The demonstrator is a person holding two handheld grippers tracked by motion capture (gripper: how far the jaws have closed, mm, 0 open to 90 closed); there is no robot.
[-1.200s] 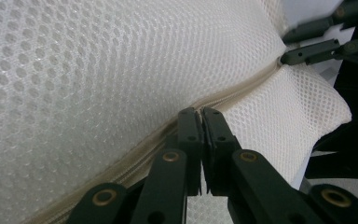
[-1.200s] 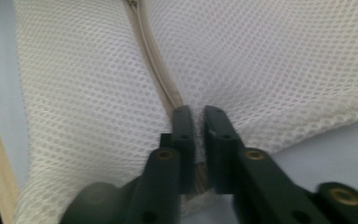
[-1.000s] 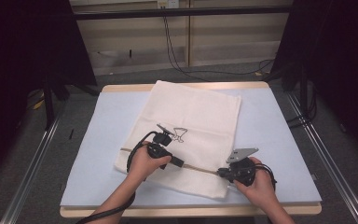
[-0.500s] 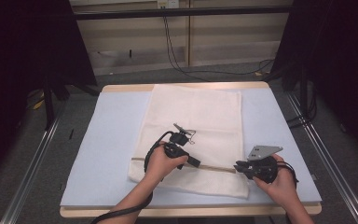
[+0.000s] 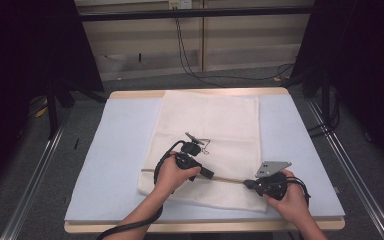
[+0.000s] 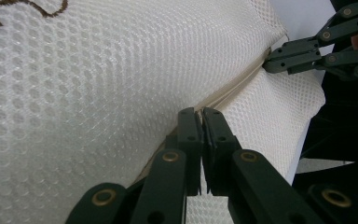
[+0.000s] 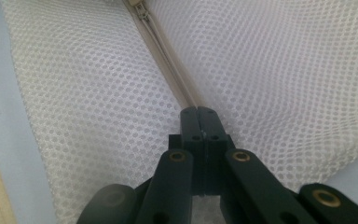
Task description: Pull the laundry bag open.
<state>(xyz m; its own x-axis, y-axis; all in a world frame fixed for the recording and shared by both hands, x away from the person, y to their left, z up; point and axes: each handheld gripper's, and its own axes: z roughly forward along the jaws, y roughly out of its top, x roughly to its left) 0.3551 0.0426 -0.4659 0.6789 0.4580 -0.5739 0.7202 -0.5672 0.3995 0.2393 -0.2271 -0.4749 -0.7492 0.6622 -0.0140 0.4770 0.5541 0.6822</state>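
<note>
both grippers pinch the beige zipper (image 7: 168,65) of a white mesh bag (image 5: 215,125).

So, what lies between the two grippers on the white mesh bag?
In the high view, a beige zipper strip runs between left gripper and right gripper.

Left gripper (image 6: 201,113) fingers (image 6: 189,140) pinched together on the beige zipper seam (image 6: 233,91) of the white mesh bag (image 6: 98,93). Up at top right, the right gripper (image 6: 272,58) bites the same seam farther along. Brown stitching (image 6: 23,11) curls at top left.
</note>
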